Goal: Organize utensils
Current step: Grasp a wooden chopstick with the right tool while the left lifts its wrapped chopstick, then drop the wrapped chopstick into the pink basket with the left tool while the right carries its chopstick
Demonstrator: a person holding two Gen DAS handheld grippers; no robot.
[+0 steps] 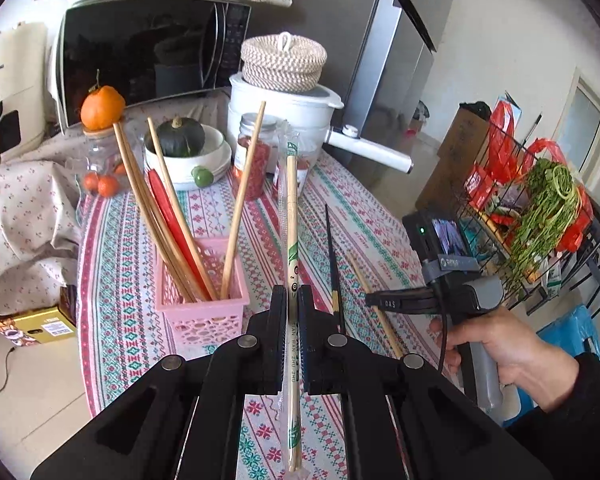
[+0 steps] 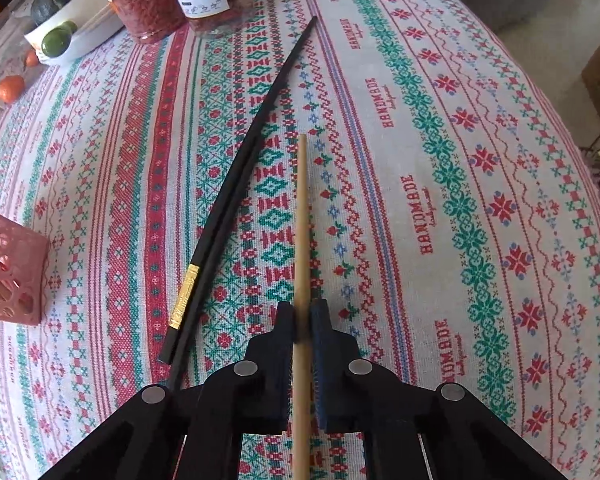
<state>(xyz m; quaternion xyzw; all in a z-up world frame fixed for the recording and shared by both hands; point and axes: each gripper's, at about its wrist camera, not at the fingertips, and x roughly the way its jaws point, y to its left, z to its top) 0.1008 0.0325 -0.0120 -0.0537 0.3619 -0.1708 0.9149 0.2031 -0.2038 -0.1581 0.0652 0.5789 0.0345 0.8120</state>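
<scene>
At ten o'clock in the left view, a pink basket (image 1: 201,304) held several wooden chopsticks (image 1: 242,196) and a red one. The left gripper (image 1: 291,294) was clamped on a wrapped chopstick (image 1: 291,216) pointing to twelve. The right gripper (image 2: 302,312) pinched a wooden stick (image 2: 302,216) on the tablecloth (image 2: 440,160), black chopsticks (image 2: 236,184) at its ten o'clock.

Pink basket (image 2: 8,268) cut off at left edge

Pale wall (image 1: 500,40) — perhaps window (image 1: 584,120) — daylight
</scene>
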